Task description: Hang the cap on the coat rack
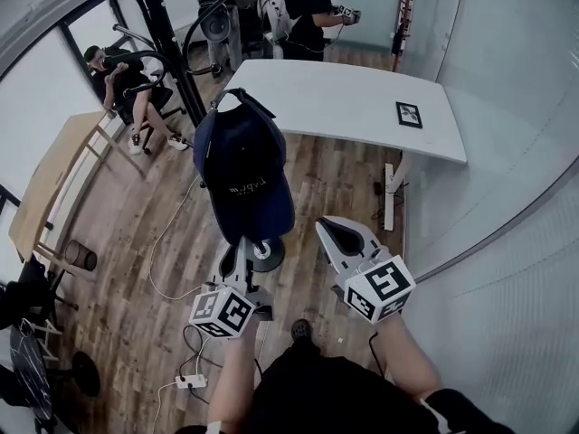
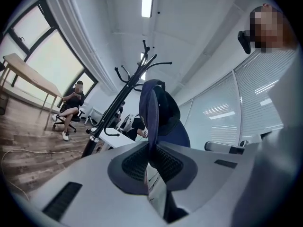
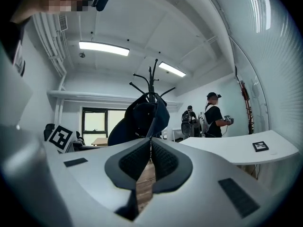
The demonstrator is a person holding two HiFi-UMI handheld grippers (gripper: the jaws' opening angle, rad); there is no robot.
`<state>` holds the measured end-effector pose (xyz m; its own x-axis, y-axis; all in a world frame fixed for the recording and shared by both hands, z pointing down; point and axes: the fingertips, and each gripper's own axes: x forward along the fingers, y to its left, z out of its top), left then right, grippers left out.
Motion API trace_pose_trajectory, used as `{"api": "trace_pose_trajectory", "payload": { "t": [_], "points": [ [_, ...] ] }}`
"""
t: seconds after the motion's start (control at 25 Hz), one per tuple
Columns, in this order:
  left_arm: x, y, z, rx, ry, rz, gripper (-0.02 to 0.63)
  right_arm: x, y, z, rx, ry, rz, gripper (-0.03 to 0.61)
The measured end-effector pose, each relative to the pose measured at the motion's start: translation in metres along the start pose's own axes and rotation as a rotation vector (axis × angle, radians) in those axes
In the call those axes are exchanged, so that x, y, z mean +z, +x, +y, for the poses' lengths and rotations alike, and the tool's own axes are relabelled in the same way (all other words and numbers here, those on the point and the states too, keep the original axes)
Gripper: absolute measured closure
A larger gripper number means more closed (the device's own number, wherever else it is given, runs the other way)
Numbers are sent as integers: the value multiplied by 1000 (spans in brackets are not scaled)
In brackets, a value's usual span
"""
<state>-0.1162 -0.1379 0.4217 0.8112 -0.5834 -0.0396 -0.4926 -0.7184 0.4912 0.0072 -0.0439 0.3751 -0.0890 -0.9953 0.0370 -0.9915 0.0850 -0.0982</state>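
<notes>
A navy cap hangs upright in front of me, and my left gripper is shut on its lower edge. In the left gripper view the cap's brim runs edge-on down between the pads, with the crown above. The black coat rack stands behind and left of the cap, its hooks bare and its round base on the floor below the cap. My right gripper is shut on nothing, to the right of the cap. Its own view shows the cap before the rack.
A white table with a small black frame stands behind the rack. A person sits at the left, and another stands at the back. A wooden desk lines the left wall. Cables and a power strip lie on the floor.
</notes>
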Motion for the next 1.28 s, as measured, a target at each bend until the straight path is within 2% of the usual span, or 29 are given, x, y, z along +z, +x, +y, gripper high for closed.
{"api": "trace_pose_trajectory", "payload": {
  "t": [0.16,0.24,0.4,0.72,1.04,1.28],
  "points": [
    [37,12,18,-17,77,-36,581,18,37,12,15,-31,-5,546],
    [45,17,24,-19,108,-67,581,16,43,10,16,-36,-19,546],
    [40,28,30,-15,85,-81,581,0,47,1,24,-33,-12,546],
    [38,46,39,1,103,-96,581,-3,67,-14,53,-15,-39,546],
    [55,79,49,83,117,-145,581,21,117,-70,128,11,-28,546],
    [57,88,55,170,90,-194,581,33,157,-93,226,24,-14,546]
  ]
}}
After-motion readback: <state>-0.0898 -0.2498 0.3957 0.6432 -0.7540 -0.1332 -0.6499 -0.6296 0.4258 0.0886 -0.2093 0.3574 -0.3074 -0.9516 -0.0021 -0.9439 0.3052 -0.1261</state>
